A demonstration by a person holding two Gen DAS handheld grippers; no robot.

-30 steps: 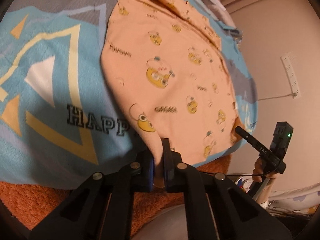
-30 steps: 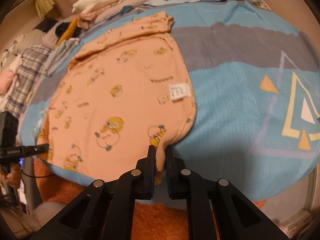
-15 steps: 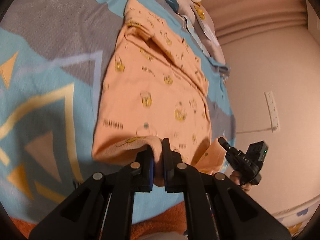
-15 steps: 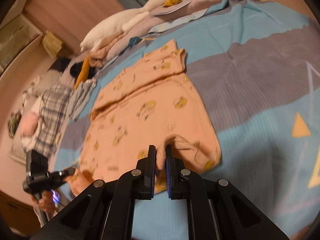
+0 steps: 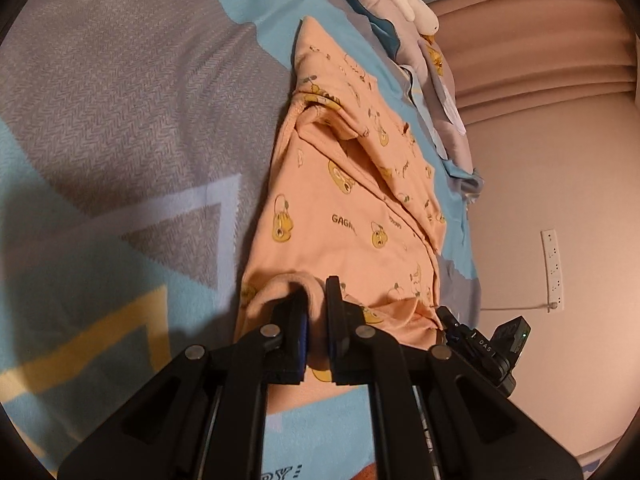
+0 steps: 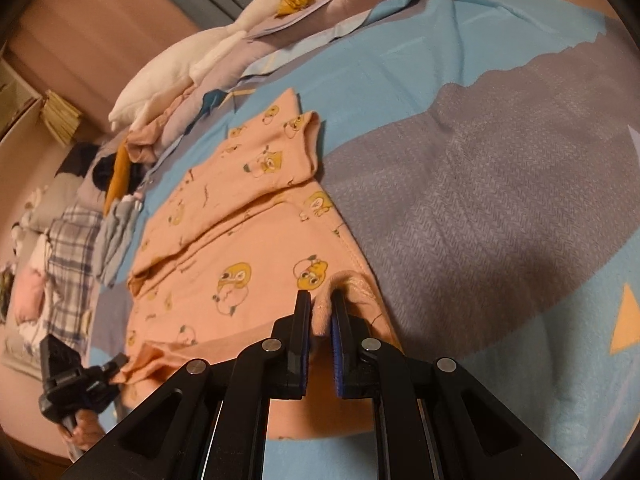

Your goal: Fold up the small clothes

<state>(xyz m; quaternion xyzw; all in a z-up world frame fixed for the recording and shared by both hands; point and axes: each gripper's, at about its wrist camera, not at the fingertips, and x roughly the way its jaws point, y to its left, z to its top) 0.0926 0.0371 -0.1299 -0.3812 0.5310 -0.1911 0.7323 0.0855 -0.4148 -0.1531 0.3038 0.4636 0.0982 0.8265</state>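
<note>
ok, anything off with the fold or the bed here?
Nothing damaged or spilled. Both the left gripper and right gripper are shut on the hem of the orange shirt. Its far sleeve lies folded across, a bit rumpled. Clothes pile beside it is messy.

Warm, dim indoor light tints both views pinkish-orange. In the left wrist view a broad soft shadow lies over the blanket to the left of the peach garment, darkest toward the lower left; a smaller shadow sits on the garment right at the left gripper. In the right wrist view a shadow darkens the blanket just right of the right gripper. No glare shows. Fisheye distortion bends the curtain folds and the wall, and black vignette fills the corners. Garment print reads fairly sharp centrally; the plush goose looks softer.
</note>
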